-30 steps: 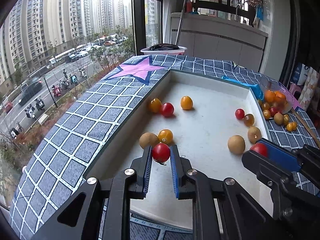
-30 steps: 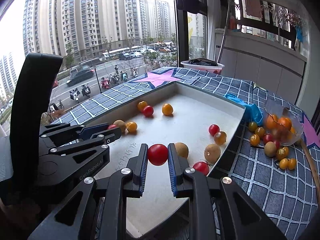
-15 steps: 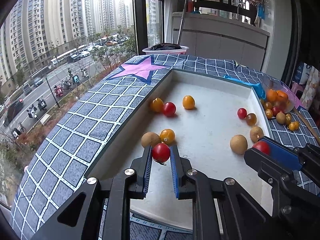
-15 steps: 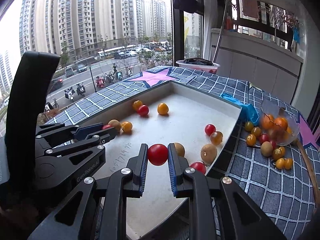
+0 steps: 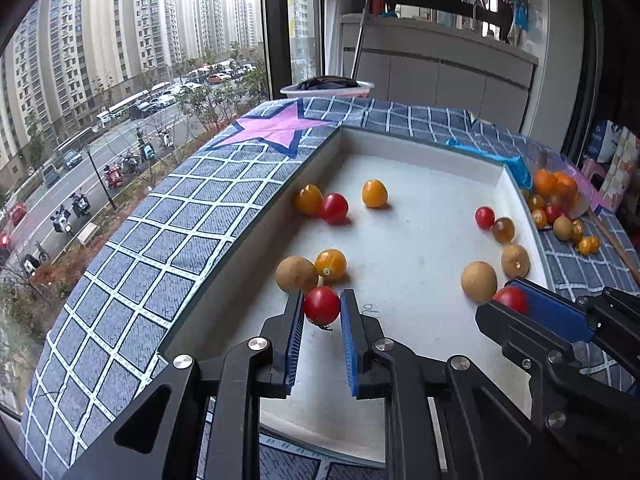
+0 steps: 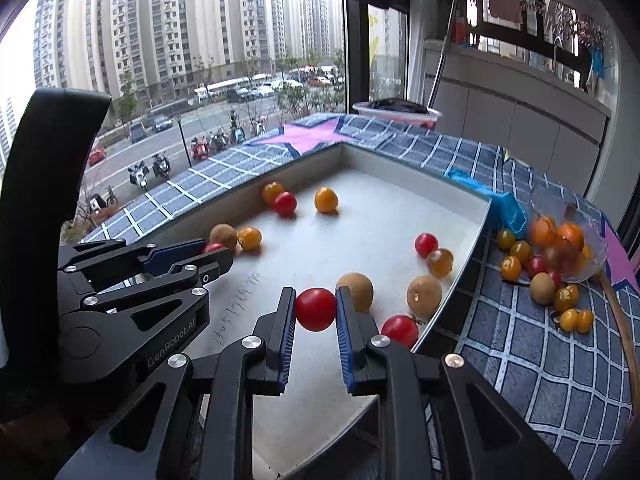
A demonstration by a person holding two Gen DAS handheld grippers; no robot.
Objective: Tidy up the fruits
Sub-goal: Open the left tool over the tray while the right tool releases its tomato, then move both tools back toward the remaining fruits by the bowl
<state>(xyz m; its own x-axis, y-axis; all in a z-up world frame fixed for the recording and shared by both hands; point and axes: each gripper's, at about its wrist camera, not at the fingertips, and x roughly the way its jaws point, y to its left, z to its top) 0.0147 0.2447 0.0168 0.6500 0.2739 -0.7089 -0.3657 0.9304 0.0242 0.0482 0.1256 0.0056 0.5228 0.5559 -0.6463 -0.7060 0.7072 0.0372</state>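
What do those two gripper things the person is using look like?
Both are black linkage frames with silver bolts. Each gripper, left and right, has two flat fingers lined with ribbed blue pads. The left one's side bears white "GenRobot.AI" lettering. No cables show.

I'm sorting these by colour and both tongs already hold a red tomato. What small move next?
Probably carry the left tongs and their red tomato toward the red tomato by the tray's far-left wall, then release, so reds group together.

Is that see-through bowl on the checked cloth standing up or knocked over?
Tipped over. The clear bowl lies on its side on the checked cloth, and small fruits have spilled out beside the white tray.
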